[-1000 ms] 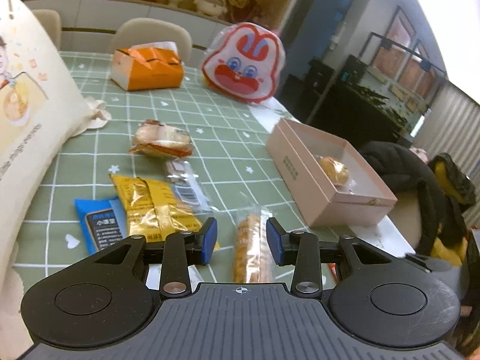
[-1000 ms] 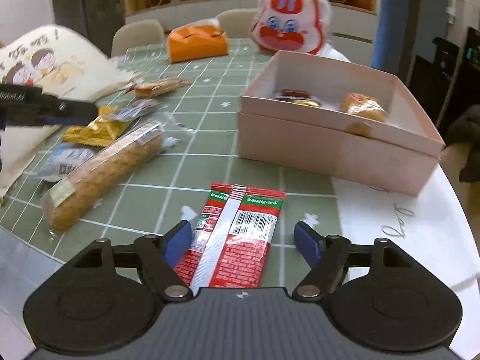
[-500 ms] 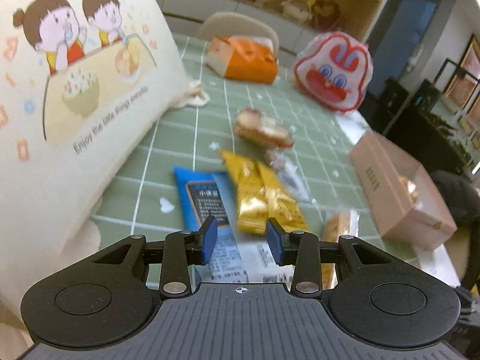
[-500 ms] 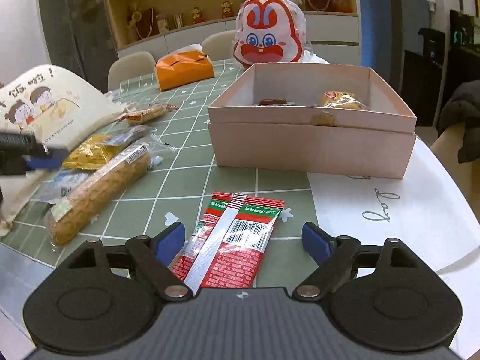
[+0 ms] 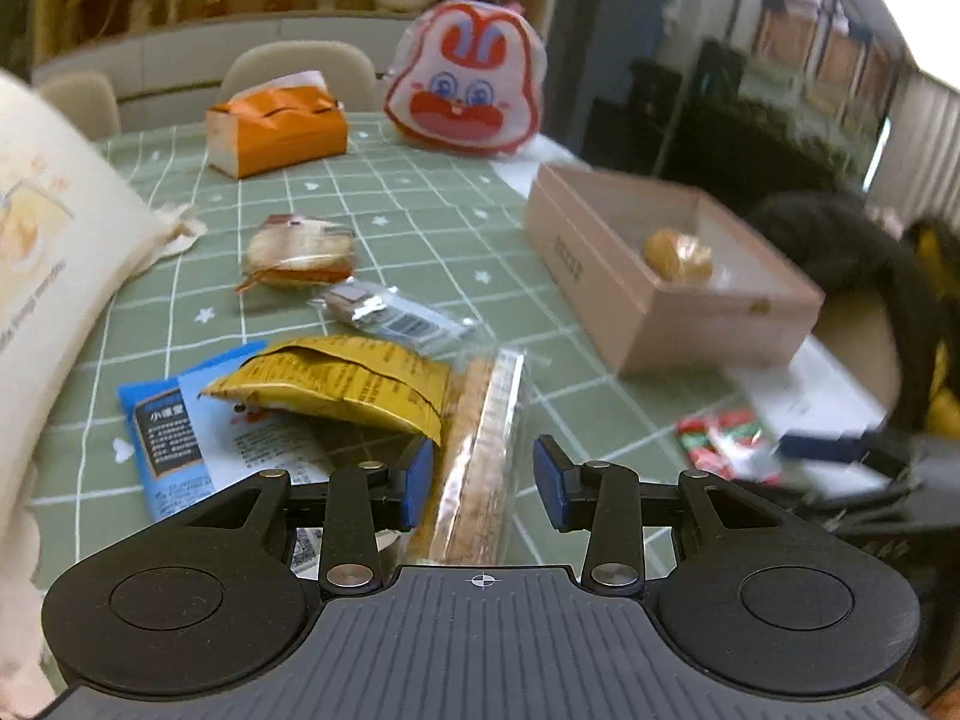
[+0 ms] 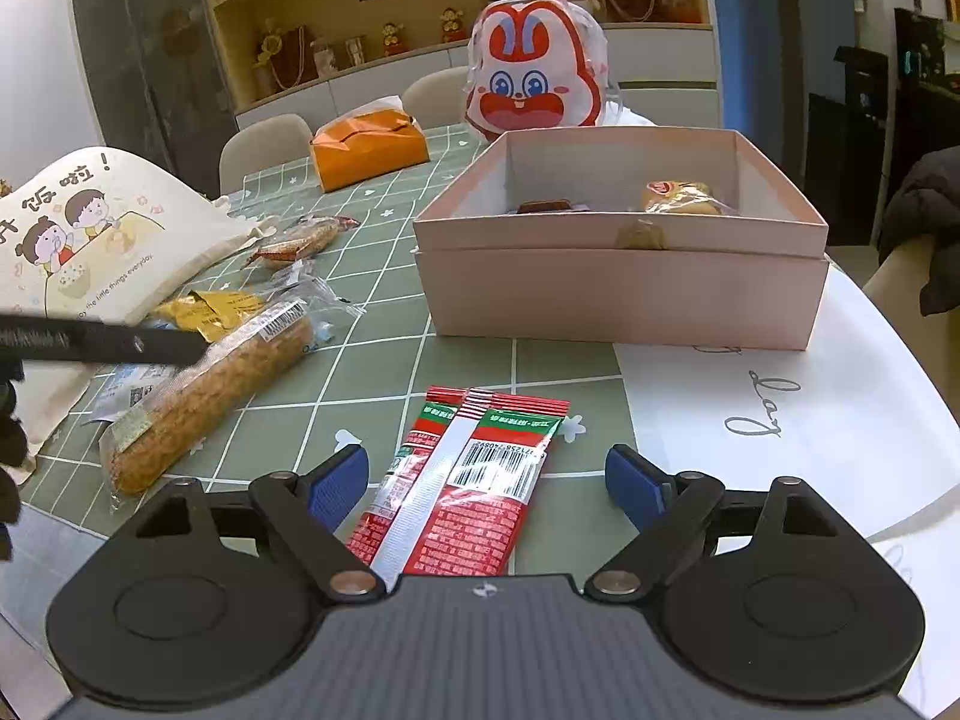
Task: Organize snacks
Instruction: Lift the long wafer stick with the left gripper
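Observation:
My left gripper (image 5: 483,483) is open, its blue pads on either side of a long wrapped bread stick (image 5: 480,462), not closed on it. The bread stick also shows in the right wrist view (image 6: 204,384). My right gripper (image 6: 487,483) is wide open just above a red and green snack packet (image 6: 474,474), which also shows in the left wrist view (image 5: 723,441). A pink open box (image 6: 618,294) holds a wrapped bun (image 6: 681,198) and a small dark snack (image 6: 543,206). A yellow packet (image 5: 336,384), a blue packet (image 5: 162,426), a clear-wrapped bar (image 5: 384,312) and a wrapped sandwich cake (image 5: 300,252) lie on the green tablecloth.
A cream cartoon tote bag (image 6: 78,240) lies at the left. An orange tissue box (image 5: 276,132) and a rabbit-face bag (image 5: 468,90) stand at the far side. Chairs (image 5: 300,66) stand beyond the table. A dark jacket (image 5: 888,276) hangs at the right.
My left gripper swung left toward the tote bag, then back right, and now sits lower, straddling the bread stick. My right gripper has opened wider and drawn back a little over the red packet.

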`<state>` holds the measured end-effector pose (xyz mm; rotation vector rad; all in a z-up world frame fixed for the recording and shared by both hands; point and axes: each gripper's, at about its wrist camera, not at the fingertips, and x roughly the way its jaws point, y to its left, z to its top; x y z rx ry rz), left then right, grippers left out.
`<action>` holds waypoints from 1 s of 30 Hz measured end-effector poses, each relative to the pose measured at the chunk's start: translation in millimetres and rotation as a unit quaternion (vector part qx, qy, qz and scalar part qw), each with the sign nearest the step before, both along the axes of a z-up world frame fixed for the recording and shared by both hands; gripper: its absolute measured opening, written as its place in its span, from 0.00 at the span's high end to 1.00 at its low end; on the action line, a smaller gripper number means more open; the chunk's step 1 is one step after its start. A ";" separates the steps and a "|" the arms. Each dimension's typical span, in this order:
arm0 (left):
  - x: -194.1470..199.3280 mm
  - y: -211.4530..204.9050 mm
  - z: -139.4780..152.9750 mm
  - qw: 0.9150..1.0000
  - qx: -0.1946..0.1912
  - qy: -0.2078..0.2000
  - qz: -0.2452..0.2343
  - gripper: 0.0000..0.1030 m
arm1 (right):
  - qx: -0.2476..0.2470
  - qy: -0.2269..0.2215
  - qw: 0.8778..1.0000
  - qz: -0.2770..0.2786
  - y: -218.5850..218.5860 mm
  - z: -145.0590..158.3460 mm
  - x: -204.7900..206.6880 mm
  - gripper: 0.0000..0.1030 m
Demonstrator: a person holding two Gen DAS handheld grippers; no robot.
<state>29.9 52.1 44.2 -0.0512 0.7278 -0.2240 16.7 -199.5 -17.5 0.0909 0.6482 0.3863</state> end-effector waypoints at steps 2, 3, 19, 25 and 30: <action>2.3 -5.2 -4.2 1.000 0.019 0.006 0.004 0.59 | 0.000 0.000 1.000 0.000 0.0 0.1 0.0 0.16; 4.5 -5.9 -6.5 1.000 0.025 0.009 0.007 0.59 | 0.000 0.000 1.000 0.000 0.0 0.0 0.0 0.16; 3.5 -32.0 -11.4 0.998 0.016 0.034 -0.056 0.60 | 0.003 0.000 1.000 0.000 -0.6 0.1 0.2 0.15; 10.2 -35.6 -16.8 0.997 0.026 0.041 -0.053 0.59 | 0.004 -0.001 1.000 -0.004 -0.8 0.6 -0.6 0.15; 16.6 -34.9 -16.1 0.997 0.020 0.042 -0.064 0.63 | 0.005 0.000 1.000 -0.005 -1.2 0.5 -0.3 0.15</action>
